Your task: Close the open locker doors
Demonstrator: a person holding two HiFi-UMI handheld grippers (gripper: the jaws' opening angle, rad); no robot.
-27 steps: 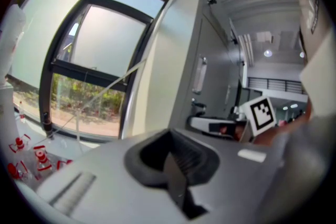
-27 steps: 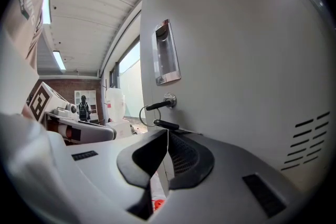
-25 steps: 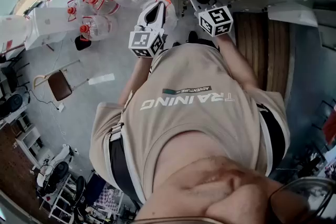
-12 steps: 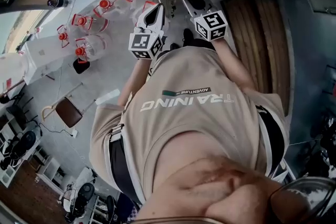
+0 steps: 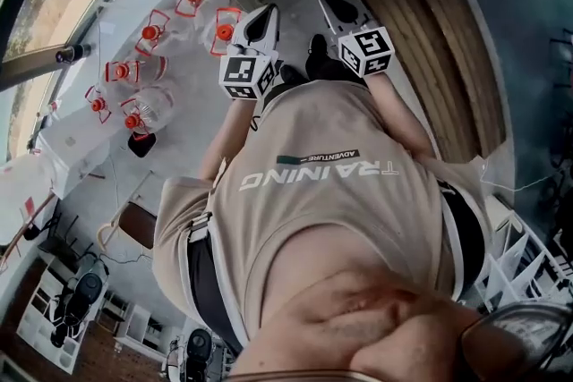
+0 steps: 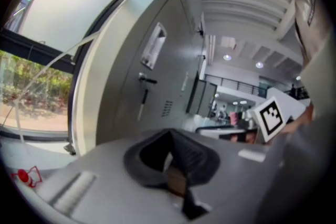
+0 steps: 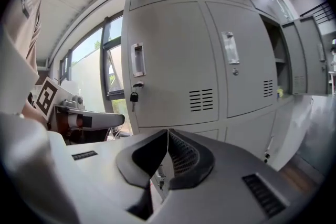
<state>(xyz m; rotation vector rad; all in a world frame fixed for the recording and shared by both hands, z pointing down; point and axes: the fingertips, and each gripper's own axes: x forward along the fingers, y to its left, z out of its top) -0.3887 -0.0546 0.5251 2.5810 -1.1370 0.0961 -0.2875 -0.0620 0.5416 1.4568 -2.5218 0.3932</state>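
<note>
While the person [image 5: 322, 192] has turned since 1 s ago, the left gripper [image 6: 169, 134] and right gripper [image 7: 167, 134] stay clenched, empty. The open grey metal locker compartment [image 7: 276, 55] sits ahead and right of the right gripper, well apart; not yet closed.

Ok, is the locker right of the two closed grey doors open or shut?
Open. In the right gripper view the locker shows its dark inside and a shelf.
</note>
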